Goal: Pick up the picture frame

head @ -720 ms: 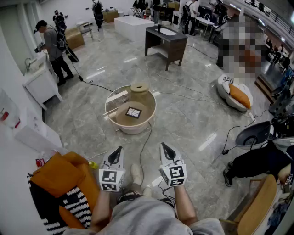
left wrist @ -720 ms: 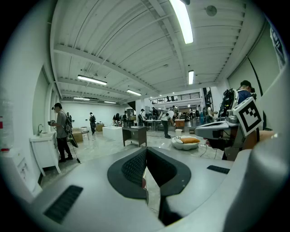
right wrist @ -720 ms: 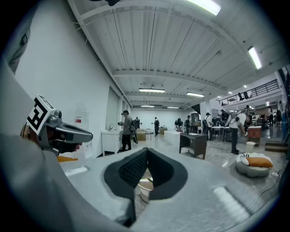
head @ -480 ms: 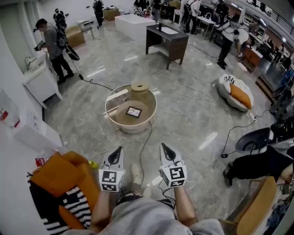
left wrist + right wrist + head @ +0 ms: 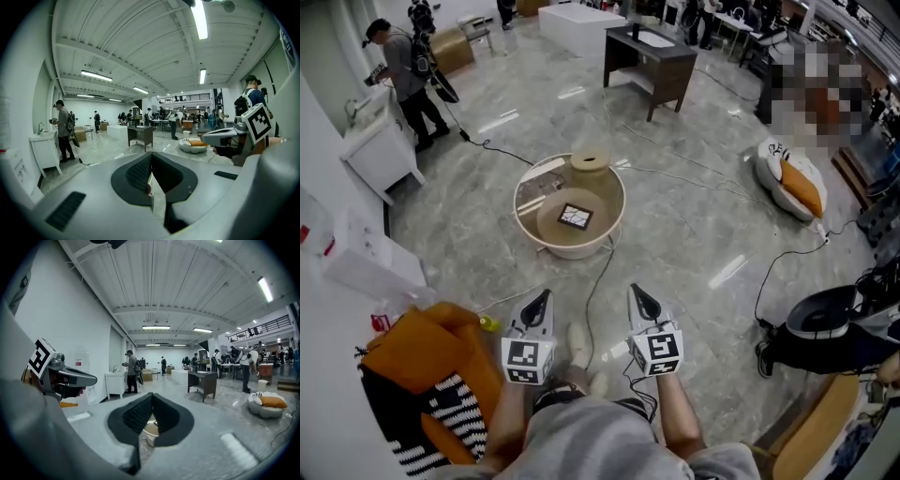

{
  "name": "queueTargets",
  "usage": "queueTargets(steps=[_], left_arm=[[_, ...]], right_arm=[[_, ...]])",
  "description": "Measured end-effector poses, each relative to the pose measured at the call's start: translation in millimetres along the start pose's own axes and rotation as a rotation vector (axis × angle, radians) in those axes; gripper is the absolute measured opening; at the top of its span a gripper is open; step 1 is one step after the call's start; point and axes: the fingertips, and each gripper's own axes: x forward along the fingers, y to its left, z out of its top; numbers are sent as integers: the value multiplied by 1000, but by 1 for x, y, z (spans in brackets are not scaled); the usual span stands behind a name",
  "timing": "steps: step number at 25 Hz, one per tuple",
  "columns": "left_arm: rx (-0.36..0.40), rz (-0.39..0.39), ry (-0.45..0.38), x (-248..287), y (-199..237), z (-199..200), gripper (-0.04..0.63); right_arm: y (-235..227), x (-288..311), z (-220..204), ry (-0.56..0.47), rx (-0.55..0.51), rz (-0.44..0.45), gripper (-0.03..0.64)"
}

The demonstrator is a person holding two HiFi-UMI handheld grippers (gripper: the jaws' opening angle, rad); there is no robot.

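Note:
A small square picture frame (image 5: 574, 217) with a dark picture lies flat on a round beige low table (image 5: 614, 202) out on the floor ahead. A short tan cylinder (image 5: 590, 160) stands at the table's far rim. My left gripper (image 5: 542, 298) and right gripper (image 5: 639, 293) are held side by side, well short of the table, pointing toward it. Both are shut with nothing between the jaws. In the left gripper view the pads (image 5: 140, 171) meet. In the right gripper view the table (image 5: 151, 431) shows below the closed pads (image 5: 138, 413).
A cable (image 5: 598, 281) runs across the floor from the table toward my feet. An orange and striped bundle (image 5: 427, 375) lies at lower left, a white cabinet (image 5: 380, 159) at left, a dark desk (image 5: 652, 61) behind, a cushion bed (image 5: 792, 183) and black chair (image 5: 825, 319) at right. A person (image 5: 403, 75) stands far left.
The head view has tipped a little, so the table sits higher in the picture. Both grippers stay shut, side by side.

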Motion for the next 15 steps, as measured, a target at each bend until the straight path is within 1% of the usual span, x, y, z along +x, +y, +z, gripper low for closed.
queueTargets(steps=[7,15], left_arm=[[-3,5,7,57,37,22,18],[-7,-23,12,120,94,40,18]], right_arm=[[-22,68,22,4,-3,14,0],[-35,150,37,25,6,-7,-1]])
